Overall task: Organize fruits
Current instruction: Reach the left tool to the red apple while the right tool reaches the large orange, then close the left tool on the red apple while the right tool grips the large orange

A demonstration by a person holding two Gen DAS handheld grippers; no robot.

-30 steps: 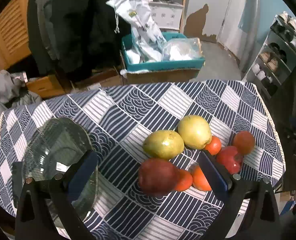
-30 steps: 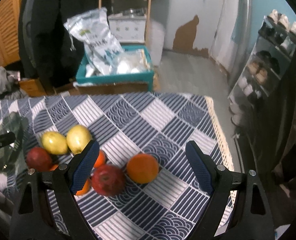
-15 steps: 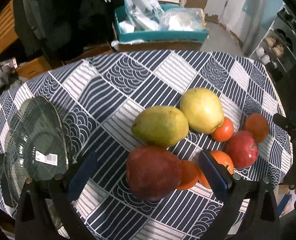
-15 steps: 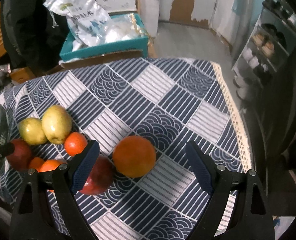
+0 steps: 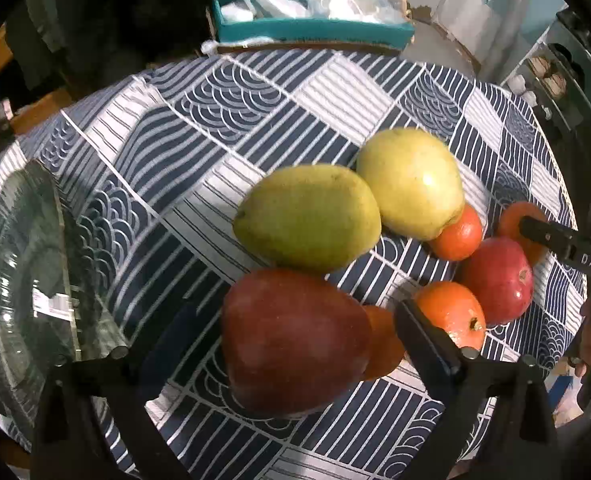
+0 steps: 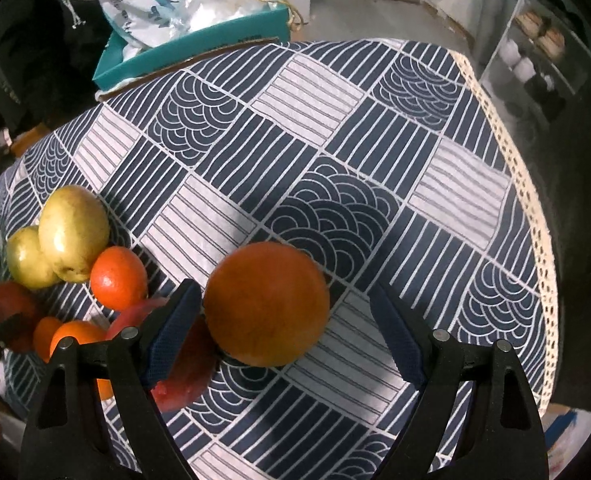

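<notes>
The left gripper (image 5: 291, 340) straddles a large dark-red apple (image 5: 295, 340), its jaws closing but not yet pressing the skin. The right gripper (image 6: 283, 332) stands released around a big round orange (image 6: 267, 304), pads apart from it. Both fruits lie on the navy-and-white patterned tablecloth (image 6: 335, 140). Just beyond the apple sit two yellow-green pears (image 5: 307, 216) (touching each other); a ribbed clear glass plate (image 5: 19, 280) lies left. A teal cardboard box (image 5: 311, 32) stands farthest.
</notes>
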